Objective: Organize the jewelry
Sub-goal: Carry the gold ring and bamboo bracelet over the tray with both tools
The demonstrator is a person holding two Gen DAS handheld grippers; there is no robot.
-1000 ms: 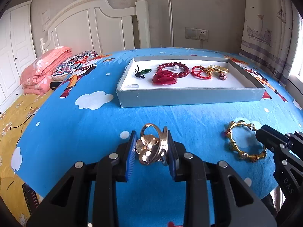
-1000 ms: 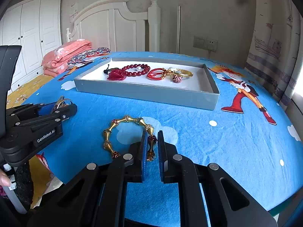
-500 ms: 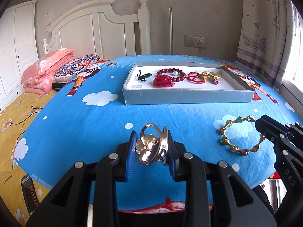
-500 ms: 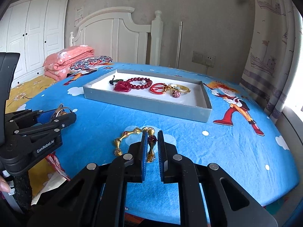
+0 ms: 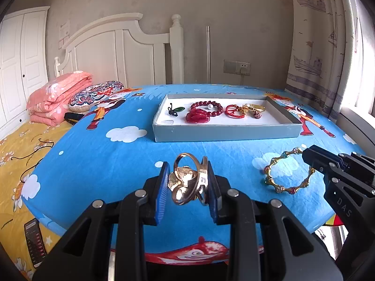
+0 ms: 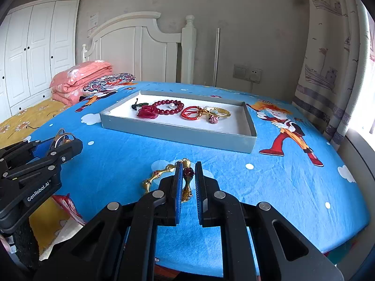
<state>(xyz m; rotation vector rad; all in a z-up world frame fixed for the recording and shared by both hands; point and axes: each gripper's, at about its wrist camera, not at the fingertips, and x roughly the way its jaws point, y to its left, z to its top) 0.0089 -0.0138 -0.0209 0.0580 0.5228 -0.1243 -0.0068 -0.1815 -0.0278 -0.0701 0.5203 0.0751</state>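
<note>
- The left gripper (image 5: 187,182) has its blue fingers (image 5: 161,192) partly closed on a gold ring (image 5: 187,180) with a flower shape on it. The ring sits between the 2 pads, up off the cloth.
- The right gripper (image 6: 187,182) has its fingers almost closed. They pinch 1 side of a gold bangle (image 6: 164,175) with dark red beads.
- In the left wrist view the bangle (image 5: 288,173) hangs from the right gripper's tip (image 5: 311,159), and whether its low side touches the cloth I cannot tell.
- The table has a blue cloth (image 5: 105,164) with white clouds and cartoon figures.
- A grey tray (image 5: 225,132) with a white floor sits farther back on the cloth, well apart from both grippers.
- In the tray, from left to right, lie a small green and black piece (image 5: 174,110), a red rose (image 5: 198,117), a dark red bead bracelet (image 5: 207,107), a red string bracelet (image 5: 234,112) and a gold bangle with a pink knot (image 5: 255,109).
- The rose touches the bead bracelet.
- A folded pink blanket (image 5: 58,96) and a patterned pillow (image 5: 96,93) lie on the bed behind the table, on the left.
- A white headboard (image 5: 117,53) stands behind.
</note>
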